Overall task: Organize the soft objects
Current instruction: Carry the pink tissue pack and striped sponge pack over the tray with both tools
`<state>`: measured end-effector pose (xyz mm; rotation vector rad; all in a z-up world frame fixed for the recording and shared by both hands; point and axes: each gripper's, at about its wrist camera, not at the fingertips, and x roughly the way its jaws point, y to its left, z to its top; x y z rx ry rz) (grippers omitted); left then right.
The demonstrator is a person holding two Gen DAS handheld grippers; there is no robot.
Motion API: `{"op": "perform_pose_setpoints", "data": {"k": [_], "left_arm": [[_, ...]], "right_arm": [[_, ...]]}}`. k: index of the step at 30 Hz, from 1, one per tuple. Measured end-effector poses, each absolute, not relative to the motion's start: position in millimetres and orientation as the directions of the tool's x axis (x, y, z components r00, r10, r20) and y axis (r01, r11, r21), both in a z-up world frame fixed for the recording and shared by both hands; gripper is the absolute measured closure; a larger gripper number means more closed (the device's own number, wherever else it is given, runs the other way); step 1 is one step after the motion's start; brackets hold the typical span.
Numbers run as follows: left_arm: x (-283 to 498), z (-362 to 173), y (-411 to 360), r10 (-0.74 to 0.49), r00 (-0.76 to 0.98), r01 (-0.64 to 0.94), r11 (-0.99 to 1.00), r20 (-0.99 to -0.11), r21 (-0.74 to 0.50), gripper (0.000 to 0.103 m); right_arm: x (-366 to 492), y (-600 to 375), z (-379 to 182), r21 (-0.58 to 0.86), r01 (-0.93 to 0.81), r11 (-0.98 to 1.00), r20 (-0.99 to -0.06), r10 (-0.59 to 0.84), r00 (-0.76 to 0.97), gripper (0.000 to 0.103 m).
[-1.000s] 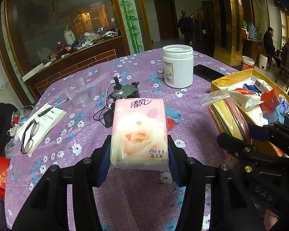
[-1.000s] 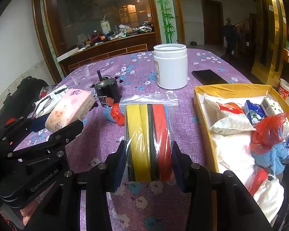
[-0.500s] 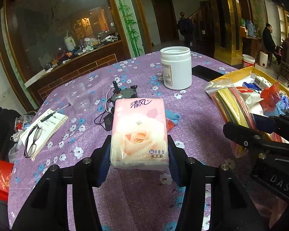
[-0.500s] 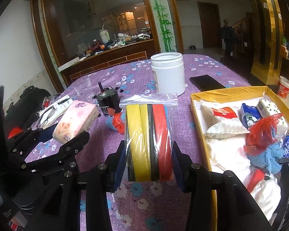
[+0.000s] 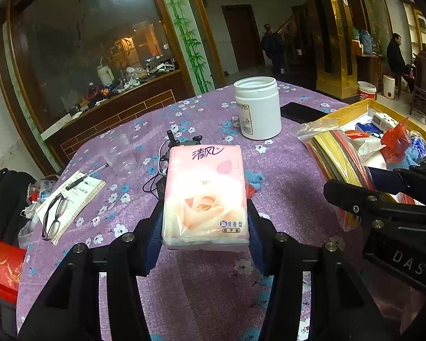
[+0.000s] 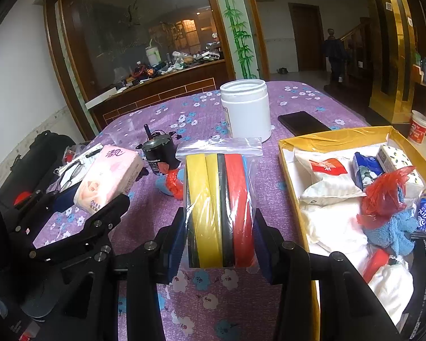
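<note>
My left gripper (image 5: 204, 227) is shut on a pink tissue pack (image 5: 204, 196) with a rose print and holds it above the purple flowered tablecloth (image 5: 201, 284). The pack also shows in the right wrist view (image 6: 108, 176). My right gripper (image 6: 218, 238) is shut on a clear zip bag of yellow, black and red foam sheets (image 6: 218, 207), held above the cloth just left of the yellow box (image 6: 335, 136). The box holds several soft packs, a blue cloth (image 6: 394, 230) and a red plastic bag (image 6: 383, 193). The zip bag also shows in the left wrist view (image 5: 338, 156).
A white jar (image 6: 245, 108) and a black phone (image 6: 302, 122) stand at the back. A small black motor (image 6: 159, 153), a red and blue soft item (image 6: 173, 183), a clear cup (image 5: 119, 153), and a notepad with glasses and pen (image 5: 68, 201) lie to the left.
Both grippers have risen with their loads still held. The right gripper and its zip bag have shifted a little further right in the left wrist view.
</note>
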<state>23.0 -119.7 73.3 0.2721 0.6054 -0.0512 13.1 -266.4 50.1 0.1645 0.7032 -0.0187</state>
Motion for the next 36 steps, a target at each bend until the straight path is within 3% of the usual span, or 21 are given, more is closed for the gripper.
{"op": "perform_pose_setpoints", "data": {"k": [21,36], "left_arm": [[16.5,74.9,-126.4,-0.024,0.816,0.185,0.957,-0.578,0.222,0.053],[17.0,77.6,-135.2,-0.084,0.749,0.237,0.96,-0.657,0.148,0.053]], "right_arm": [[-20.0,-280.4,53.9,0.193,0.156,0.969,-0.666,0.013,0.746,0.058],[-66.4,-315.9,80.4,0.256,0.205,0.945,-0.624,-0.001,0.781,0.058]]}}
